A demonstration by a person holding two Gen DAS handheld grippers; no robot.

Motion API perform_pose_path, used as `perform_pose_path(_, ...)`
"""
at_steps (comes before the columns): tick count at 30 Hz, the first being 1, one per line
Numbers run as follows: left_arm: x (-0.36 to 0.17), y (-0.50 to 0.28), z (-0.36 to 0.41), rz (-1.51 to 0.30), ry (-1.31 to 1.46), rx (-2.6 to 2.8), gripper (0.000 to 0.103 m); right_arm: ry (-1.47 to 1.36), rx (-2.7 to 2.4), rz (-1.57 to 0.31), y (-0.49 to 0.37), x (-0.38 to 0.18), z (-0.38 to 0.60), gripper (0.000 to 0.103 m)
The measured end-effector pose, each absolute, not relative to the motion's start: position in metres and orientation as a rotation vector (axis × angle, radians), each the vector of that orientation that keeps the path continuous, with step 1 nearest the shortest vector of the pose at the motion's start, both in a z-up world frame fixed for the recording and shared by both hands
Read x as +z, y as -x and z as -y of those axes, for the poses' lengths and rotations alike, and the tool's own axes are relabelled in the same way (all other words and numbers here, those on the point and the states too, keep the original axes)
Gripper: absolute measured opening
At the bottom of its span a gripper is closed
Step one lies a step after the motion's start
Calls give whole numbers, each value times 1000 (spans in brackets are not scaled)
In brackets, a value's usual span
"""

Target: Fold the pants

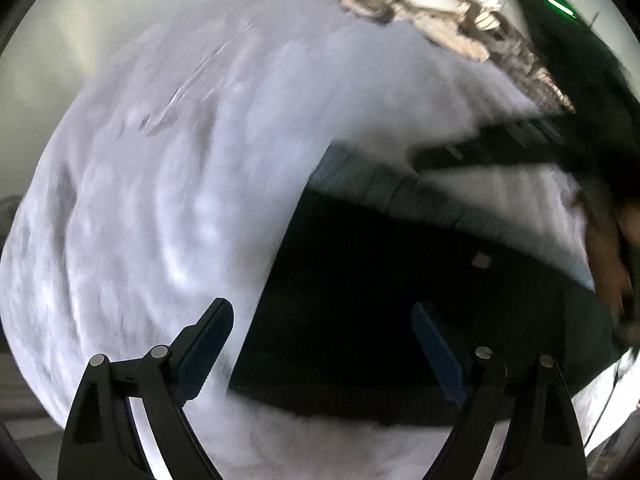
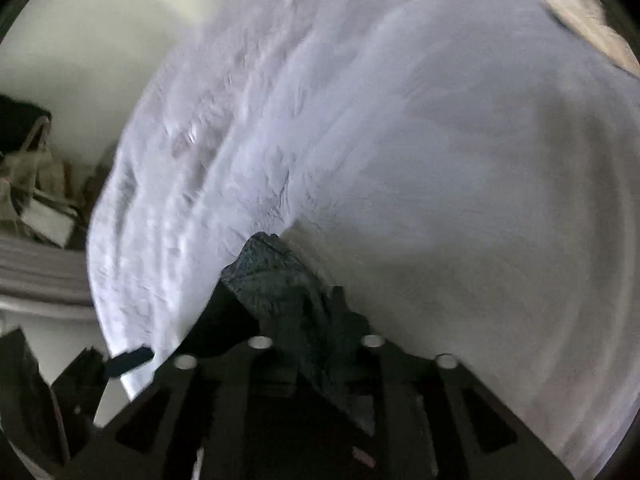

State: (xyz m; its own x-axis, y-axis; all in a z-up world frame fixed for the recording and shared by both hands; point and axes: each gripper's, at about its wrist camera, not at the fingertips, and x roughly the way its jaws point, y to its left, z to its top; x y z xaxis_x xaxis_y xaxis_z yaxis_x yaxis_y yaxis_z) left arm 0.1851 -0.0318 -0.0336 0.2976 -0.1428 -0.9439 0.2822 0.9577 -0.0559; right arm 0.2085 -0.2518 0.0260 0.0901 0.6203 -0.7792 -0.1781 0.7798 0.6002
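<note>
Left wrist view looks steeply down on a white bed with the dark pants spread flat across it. The left gripper hangs over the near left corner of the pants, its jaws wide apart with nothing pinched between them; one finger sits over bare sheet, the other over dark cloth. Whether the tips touch the fabric cannot be told through the blur. The pants read as a broad, near-black slab with a straight left edge, a paler ribbed band along the far edge, and a small light tag on the surface. A long dark strip runs off toward the right beyond that band. A person's hand shows at the right rim.

Right wrist view shows the right gripper nearly closed on a bunched fold of the pants, speckled grey-black cloth that sticks up past the fingertips in a peak above the white sheet. The left gripper's tip appears at the lower left.

A heap of pale laundry lies at the far edge of the bed. A tan bag stands off the bed at the left; its contents cannot be made out.
</note>
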Motion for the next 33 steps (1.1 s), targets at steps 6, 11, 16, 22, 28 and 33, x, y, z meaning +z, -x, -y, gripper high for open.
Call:
perform_pose_path(6,-82,-244,77,-1270,-229,-195,91,-548,391,-1467,-139,-11,332,26)
perform_pose_path(11,-76,-247,67,-1285,-216,-149,97,-630,-27,-1444,-93,-38,425,28)
perform_pose_path(16,-32,-202,66,-1262,-261,-237,97,-1062,47,-1358,7,-23,498,34)
perform_pose_path(22,-56,-139,128,-1329,-416,-417,97,-1361,41,-1395,129,-39,481,36)
perform_pose_path(28,-84,-122,127,-1358,-459,-402,102,-1547,36,-1334,163,-70,450,38)
perform_pose_path(33,-84,-121,119,-1372,-480,-396,102,-1620,72,-1210,161,-77,445,38)
